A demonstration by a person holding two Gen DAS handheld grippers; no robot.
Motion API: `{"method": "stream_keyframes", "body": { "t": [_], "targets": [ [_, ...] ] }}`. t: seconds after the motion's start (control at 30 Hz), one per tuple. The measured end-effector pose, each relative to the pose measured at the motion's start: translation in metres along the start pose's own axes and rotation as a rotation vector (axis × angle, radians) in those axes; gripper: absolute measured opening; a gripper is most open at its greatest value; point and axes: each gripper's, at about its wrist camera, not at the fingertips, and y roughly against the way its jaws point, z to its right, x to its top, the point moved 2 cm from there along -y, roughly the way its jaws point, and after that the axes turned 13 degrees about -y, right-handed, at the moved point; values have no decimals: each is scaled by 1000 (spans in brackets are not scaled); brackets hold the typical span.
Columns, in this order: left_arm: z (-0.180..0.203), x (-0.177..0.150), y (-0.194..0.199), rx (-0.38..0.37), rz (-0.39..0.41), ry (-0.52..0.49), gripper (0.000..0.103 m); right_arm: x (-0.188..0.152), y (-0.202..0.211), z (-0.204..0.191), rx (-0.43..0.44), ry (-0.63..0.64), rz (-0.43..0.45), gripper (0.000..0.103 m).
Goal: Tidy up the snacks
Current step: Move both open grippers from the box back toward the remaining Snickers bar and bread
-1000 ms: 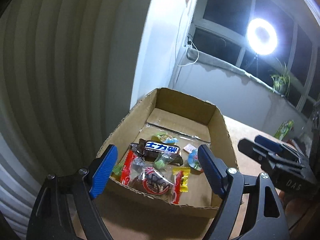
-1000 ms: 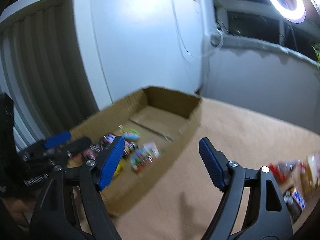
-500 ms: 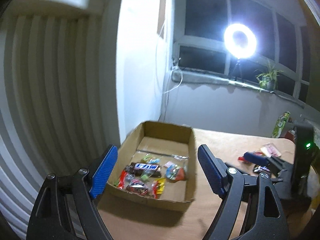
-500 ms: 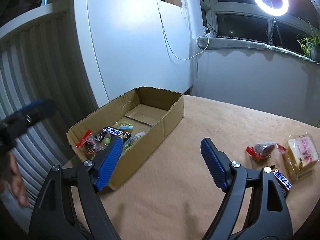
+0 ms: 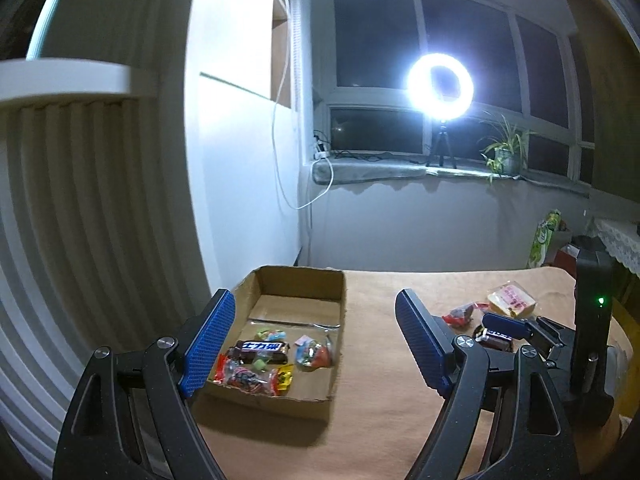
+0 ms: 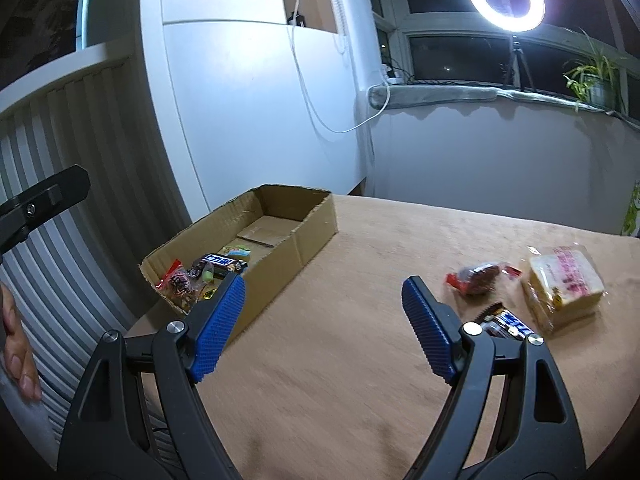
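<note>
An open cardboard box [image 5: 337, 344] [image 6: 306, 240] sits at the table's left end. It holds several wrapped snacks, among them a chocolate bar [image 5: 262, 347] [image 6: 218, 261]. Loose on the tan tablecloth to the right lie a bread pack [image 6: 564, 284] [image 5: 512, 300], a red-wrapped dark snack [image 6: 478, 280] [image 5: 460, 314] and a second chocolate bar [image 6: 505, 322] [image 5: 494, 338]. My left gripper [image 5: 314, 298] hangs open and empty, back from the box's near right corner. My right gripper [image 6: 324, 282] is open and empty over bare cloth between the box and the loose snacks.
A ring light [image 5: 440, 86] on a tripod and a potted plant [image 5: 504, 152] stand on the window sill. A green package [image 5: 542, 236] is at the far right. A white cabinet and ribbed panel [image 5: 80, 220] flank the box. A person's hand [image 6: 16, 344] shows at the left.
Both grippers have drawn back and up from the box, so the whole box and table show. The right view has swung toward the loose snacks. Both stay open and empty.
</note>
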Motion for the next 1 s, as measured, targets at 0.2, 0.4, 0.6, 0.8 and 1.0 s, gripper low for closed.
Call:
{"method": "stream_keyframes", "body": {
  "t": [0.2,0.4,0.6,0.8,1.0],
  "targets": [
    [20,6,2,-16,5,-39,82,-2,15,24,-24,-40,21,84],
    [43,9,-3,-49,-5,-73,82,-4,28,57,-62,-95,40,84],
    [72,11,-17,-109,-32,-99,82,-6,36,99,-110,-156,44,85],
    [100,8,-39,-172,-80,-116,82,-10,30,148,-164,-216,-30,90],
    [130,3,-81,-273,-114,-118,82,-16,12,189,-182,-233,-134,90]
  ]
}}
